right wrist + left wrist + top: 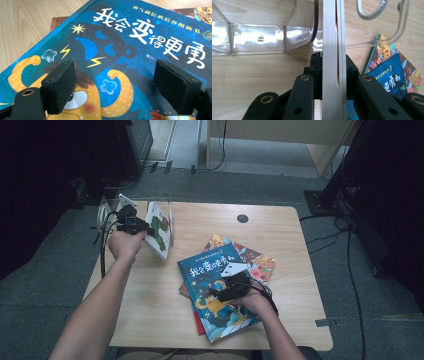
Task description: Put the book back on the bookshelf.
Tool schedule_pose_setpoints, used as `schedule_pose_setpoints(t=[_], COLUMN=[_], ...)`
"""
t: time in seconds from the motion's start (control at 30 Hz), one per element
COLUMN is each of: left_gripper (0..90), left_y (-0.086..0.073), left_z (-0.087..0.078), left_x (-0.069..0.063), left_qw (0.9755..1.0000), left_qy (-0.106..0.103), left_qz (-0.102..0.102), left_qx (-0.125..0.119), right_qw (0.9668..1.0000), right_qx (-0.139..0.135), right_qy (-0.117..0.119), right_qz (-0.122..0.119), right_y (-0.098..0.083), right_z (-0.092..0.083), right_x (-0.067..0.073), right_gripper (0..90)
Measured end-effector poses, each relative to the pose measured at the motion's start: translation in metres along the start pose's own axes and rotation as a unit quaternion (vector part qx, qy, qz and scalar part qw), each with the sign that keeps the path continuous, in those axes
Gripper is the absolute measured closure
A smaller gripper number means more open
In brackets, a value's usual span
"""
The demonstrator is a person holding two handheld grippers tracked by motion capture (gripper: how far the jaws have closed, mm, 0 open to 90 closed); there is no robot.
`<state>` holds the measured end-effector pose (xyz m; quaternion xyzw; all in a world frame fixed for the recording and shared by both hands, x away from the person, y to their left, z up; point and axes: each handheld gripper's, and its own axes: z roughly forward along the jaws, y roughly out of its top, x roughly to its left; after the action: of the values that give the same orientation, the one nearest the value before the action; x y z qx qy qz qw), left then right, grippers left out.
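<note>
Books going into a rack, by the look of it. High view first: the left gripper (134, 222) holds a green-and-white picture book (160, 229) upright at the far left corner of the table (150, 310), right by the clear acrylic rack (106, 210), while the right gripper (235, 287) sits over the blue book (212, 287) on top of a small stack near the middle. From the left gripper view, the book's page edge (333, 50) runs straight up between the jaws, which are clamped on it from both sides — the rack's dividers (259, 40) lie just beyond, and one divider's curved edge is almost touching the book. I'd say the trick here is keeping the book dead vertical and lining it up with one slot before lowering, since those clear walls are hard to read and a tilted corner could catch on a divider. In the right gripper view the jaws stand wide apart, gripping nothing, hovering low over the blue cover (120, 50). Room-wise, the table's near left is bare wood — plenty of space to swing — but the rack sits close to the table's edge, so push gently.
</note>
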<state>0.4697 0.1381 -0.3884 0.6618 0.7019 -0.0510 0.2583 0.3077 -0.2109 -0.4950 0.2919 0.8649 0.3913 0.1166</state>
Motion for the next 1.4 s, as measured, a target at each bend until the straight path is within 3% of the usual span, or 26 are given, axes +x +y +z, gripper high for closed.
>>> schedule_pose_setpoints(t=[0.17, 0.47, 0.63, 1.03, 1.4], left_gripper=[76.5, 76.4, 76.2, 69.6, 58.7], left_y=[0.003, 0.002, -0.001, 0.001, -0.004], left_z=[0.008, 0.018, 0.022, 0.016, 0.003], left_x=[-0.004, 0.002, 0.005, 0.007, 0.006], left_qw=[0.9999, 0.9998, 1.0, 0.9998, 0.999], left_qy=[0.005, 0.001, -0.004, -0.018, -0.035], left_qz=[-0.001, -0.004, 0.0, -0.004, 0.022], left_qx=[-0.01, -0.017, -0.008, -0.001, 0.014], right_qw=[1.0, 1.0, 1.0, 1.0, 1.0], right_qx=[-0.001, -0.001, -0.001, -0.001, -0.001], right_qy=[0.001, 0.002, 0.001, 0.001, 0.001], right_qz=[-0.001, -0.001, -0.001, -0.001, -0.001], right_y=[0.0, 0.0, 0.0, 0.0, 0.0], right_z=[0.0, 0.0, 0.0, 0.0, 0.0], right_x=[0.0, 0.0, 0.0, 0.0, 0.0], right_gripper=[18.5, 18.8, 18.8, 18.8, 18.8])
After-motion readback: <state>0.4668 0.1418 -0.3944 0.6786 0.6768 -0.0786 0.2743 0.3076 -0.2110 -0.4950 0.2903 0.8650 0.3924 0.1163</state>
